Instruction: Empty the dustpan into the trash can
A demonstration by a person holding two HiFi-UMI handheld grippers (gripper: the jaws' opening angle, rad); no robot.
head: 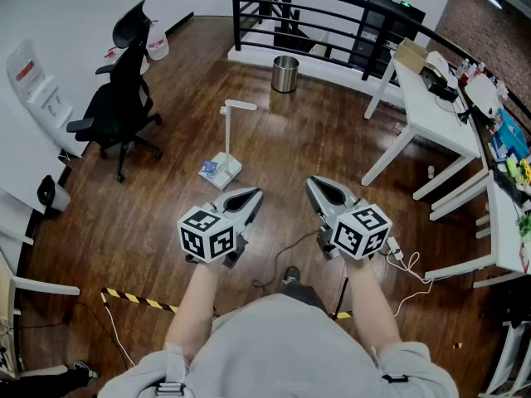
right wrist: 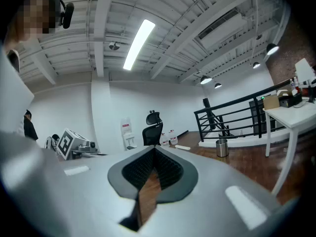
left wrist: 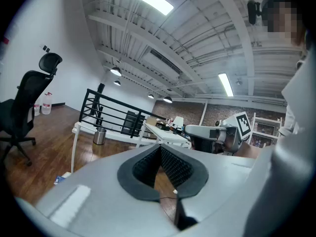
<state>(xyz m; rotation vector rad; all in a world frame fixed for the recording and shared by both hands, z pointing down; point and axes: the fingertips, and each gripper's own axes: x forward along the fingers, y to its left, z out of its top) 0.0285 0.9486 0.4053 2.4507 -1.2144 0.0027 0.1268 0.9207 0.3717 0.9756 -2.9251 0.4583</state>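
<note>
Left hand-held gripper (head: 254, 194), closed and empty, hangs short of dustpan (head: 222, 171).

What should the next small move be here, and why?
Probably open the left gripper and carry it toward the upright handle of the dustpan. Both it and the right gripper are shut and empty, well short of the dustpan, which stands untouched on the floor; the trash can sits beyond it by the railing.

Head camera looks steeply down; gripper cameras both face trash can (left wrist: 99, 136) (right wrist: 222, 148).
</note>
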